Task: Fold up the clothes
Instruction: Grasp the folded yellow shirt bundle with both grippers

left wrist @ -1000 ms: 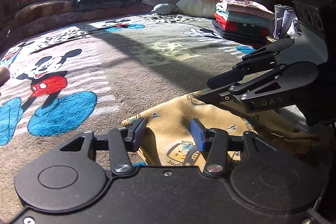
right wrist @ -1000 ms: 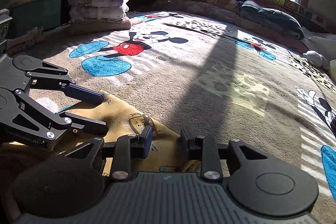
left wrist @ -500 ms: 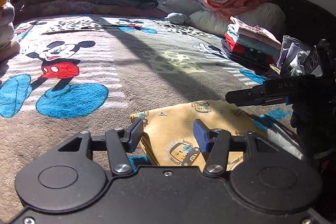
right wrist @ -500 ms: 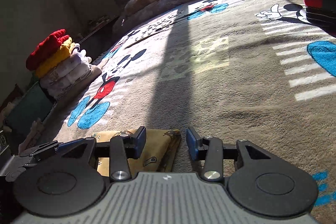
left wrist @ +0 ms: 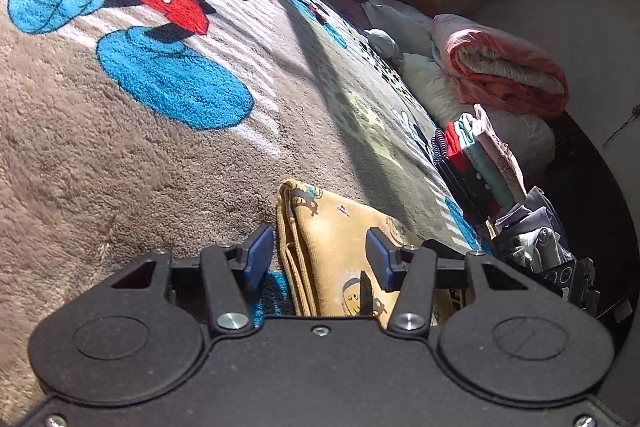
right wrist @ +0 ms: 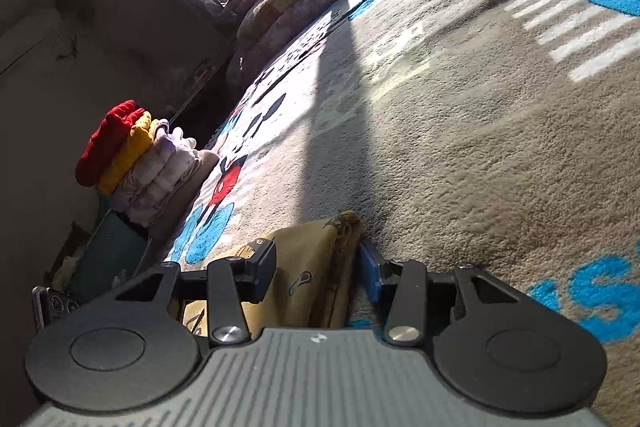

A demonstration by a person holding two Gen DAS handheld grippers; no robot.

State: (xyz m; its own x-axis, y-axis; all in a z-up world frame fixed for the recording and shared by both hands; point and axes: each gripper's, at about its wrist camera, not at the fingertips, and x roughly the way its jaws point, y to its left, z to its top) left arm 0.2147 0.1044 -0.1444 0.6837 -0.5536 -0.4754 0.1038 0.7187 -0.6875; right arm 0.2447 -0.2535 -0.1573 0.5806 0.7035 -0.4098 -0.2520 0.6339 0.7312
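The yellow garment (cartoon-printed) lies folded in layers on the blanket, edges stacked.

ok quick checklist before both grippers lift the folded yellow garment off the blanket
1. Left gripper open around the folded yellow garment: ok.
2. Right gripper open, straddling the garment's other edge: ok.
3. Layers stacked evenly at the folded edge: ok.
4. Pads clamped on cloth: not ok, both jaws are open.
5. Blanket kept out of the right gripper's blue pad: cannot tell.
6. Room on the folded clothes stack: cannot tell.
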